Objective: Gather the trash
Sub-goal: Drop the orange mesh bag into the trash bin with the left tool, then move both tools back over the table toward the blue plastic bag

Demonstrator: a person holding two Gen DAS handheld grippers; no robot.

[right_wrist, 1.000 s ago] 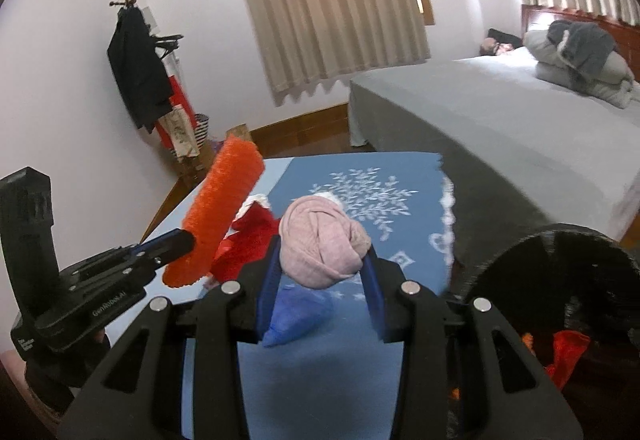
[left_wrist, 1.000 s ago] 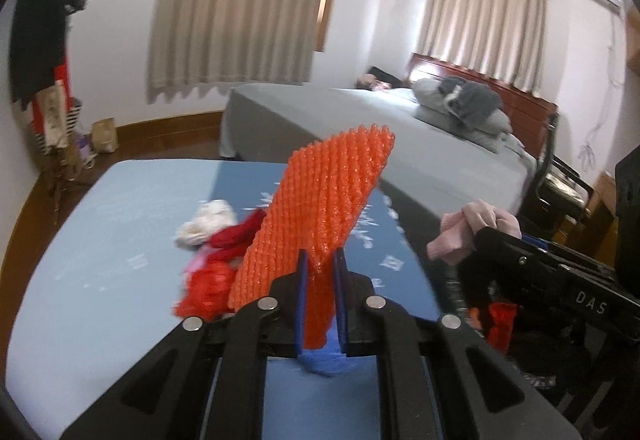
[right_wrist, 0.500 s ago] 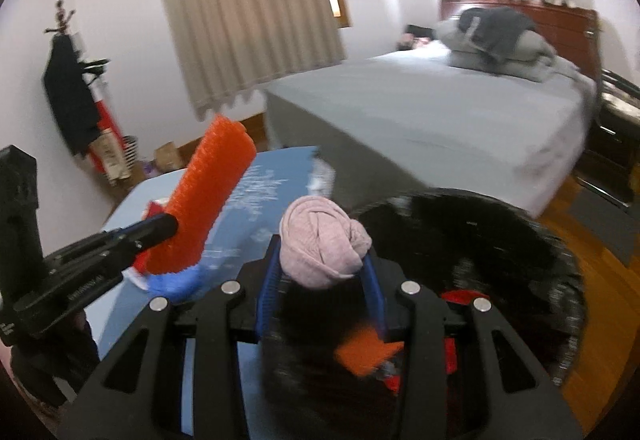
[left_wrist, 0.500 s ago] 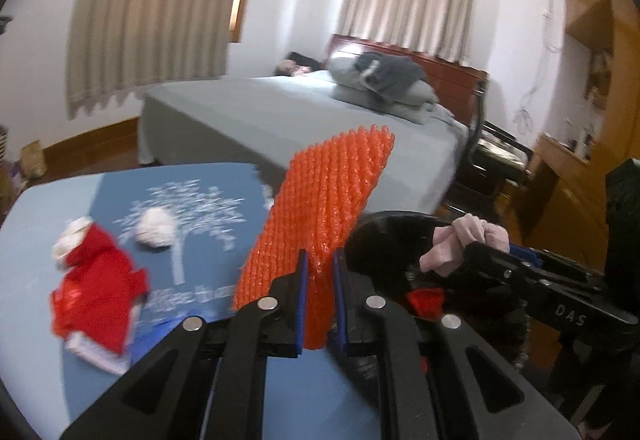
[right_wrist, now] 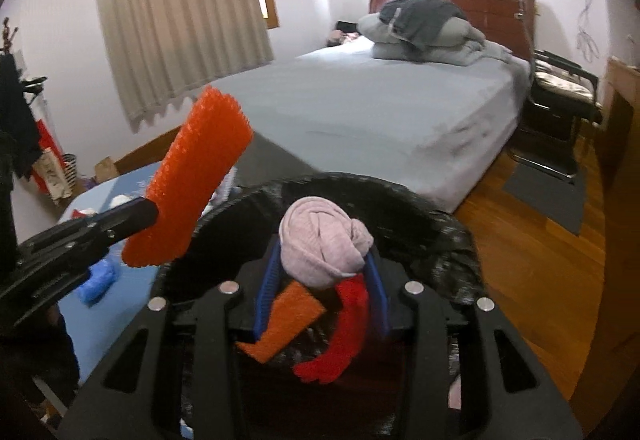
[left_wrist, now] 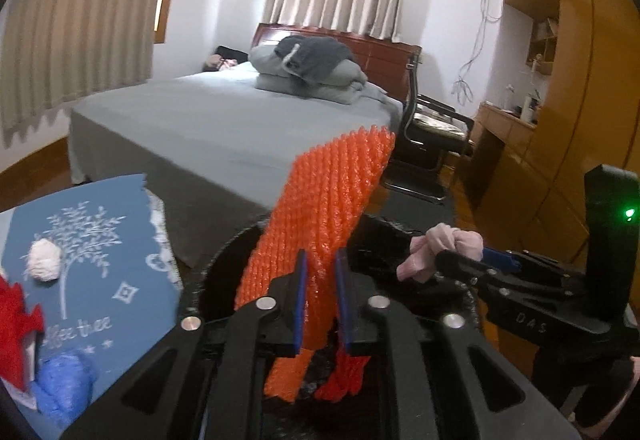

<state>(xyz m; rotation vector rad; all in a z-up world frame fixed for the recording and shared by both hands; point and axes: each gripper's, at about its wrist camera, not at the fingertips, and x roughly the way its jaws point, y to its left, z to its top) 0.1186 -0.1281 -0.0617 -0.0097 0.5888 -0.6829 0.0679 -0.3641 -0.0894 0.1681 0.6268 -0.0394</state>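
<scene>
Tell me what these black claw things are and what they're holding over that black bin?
A person holds one claw in each hand, and a small camera on each claw took one picture. The left claw has an orange foam net between its blue pads. The right claw has a knotted pink cloth between its pads. Both claws have just been opening, so the pieces look about to drop. Below them is a black trash bin that already has orange and red scraps inside. Beside it is a table with a blue tablecloth. A white wad, a blue crumpled piece and a red piece are not yet collected.
</scene>
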